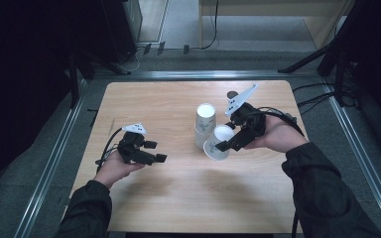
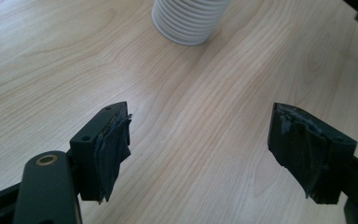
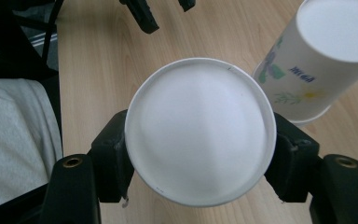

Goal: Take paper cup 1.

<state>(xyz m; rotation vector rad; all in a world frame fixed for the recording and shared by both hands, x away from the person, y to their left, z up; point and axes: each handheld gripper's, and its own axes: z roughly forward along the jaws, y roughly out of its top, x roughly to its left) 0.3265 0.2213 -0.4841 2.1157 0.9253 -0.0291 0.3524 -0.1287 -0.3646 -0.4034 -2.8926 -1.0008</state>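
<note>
**Two paper cups on a pale wooden counter**

A grey floor and dark stands are seen around the counter [image 1: 188, 198]. One cup [image 3: 200, 133] is pinched sideways between the right gripper [image 1: 230, 141] jaws, just beside the inverted cup stack [image 1: 204, 124]; its flat bottom is shown in the right gripper view. The left gripper [image 1: 151, 151] is held with jaws spread, well left of the stack.

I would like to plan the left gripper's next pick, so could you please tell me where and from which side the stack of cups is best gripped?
Judging by its pose, grip the stack of cups across its side wall, near the top. It stands upside down on the table, closed bottom up, so no rim is free. Come from the left, where the open left gripper is; the right gripper holds a cup on the other side.
</note>
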